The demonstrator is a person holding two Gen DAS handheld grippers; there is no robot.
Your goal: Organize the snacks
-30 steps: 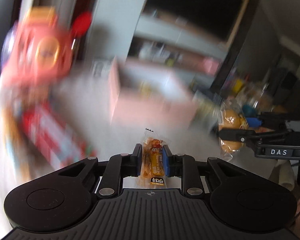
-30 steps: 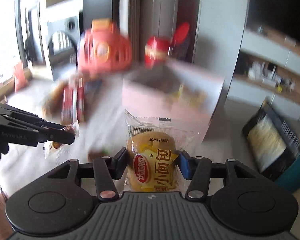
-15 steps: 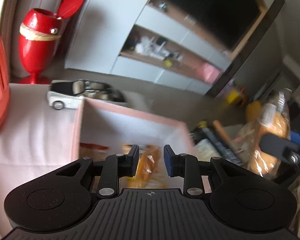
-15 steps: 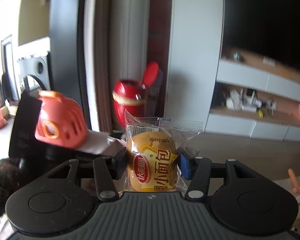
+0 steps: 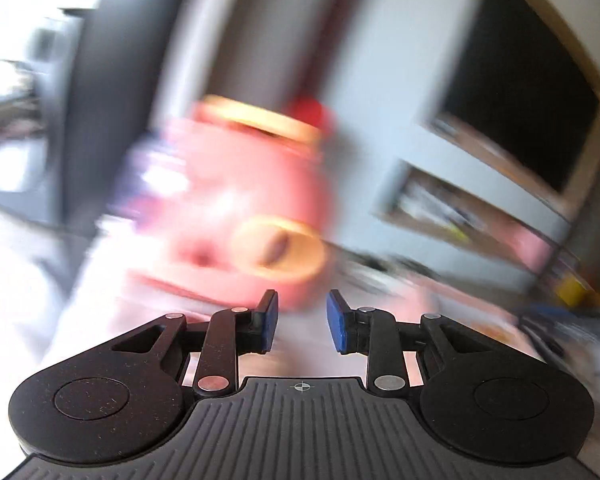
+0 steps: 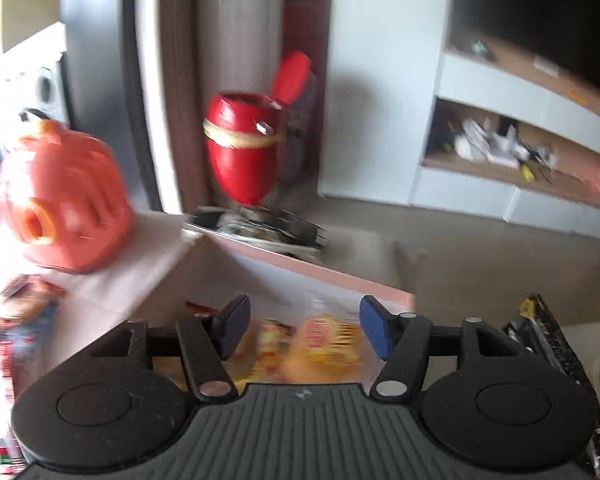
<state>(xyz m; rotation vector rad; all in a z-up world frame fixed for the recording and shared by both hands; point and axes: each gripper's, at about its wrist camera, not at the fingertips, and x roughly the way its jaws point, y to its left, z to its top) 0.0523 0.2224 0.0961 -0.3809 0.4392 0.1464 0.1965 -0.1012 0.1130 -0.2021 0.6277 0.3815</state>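
- Since half a second ago, the right gripper [image 6: 302, 326] has let go of the yellow bun packet [image 6: 324, 344]; its fingers now stand wide apart with nothing between them, where before they clamped the packet upright.
- Left wrist view: the left gripper [image 5: 302, 322] has swung away from the pink box and now faces a heavily blurred orange-pink toy [image 5: 236, 208] close ahead. Its blue-padded fingers [image 5: 269, 320] are spread and empty.
- Left wrist view: behind the toy a blurred red shape [image 5: 310, 114] shows, and to the right a grey wall unit [image 5: 440, 184] with an open shelf. Motion blur hides finer detail.
- Right wrist view: the bun packet lies blurred inside the pink box [image 6: 340, 276], just below and between the parted fingers; whether it has settled I cannot tell. Other yellow and red wrappers [image 6: 268, 336] lie beside it in the box.
- Right wrist view: the box sits on the white counter [image 6: 148, 264]. The orange toy [image 6: 60, 200] stands on the counter to the left, and snack packs [image 6: 16, 320] lie near the left edge.
- Right wrist view: a red vase-like container [image 6: 244, 152] with a raised lid stands behind the box, with a toy car [image 6: 260, 228] between them.
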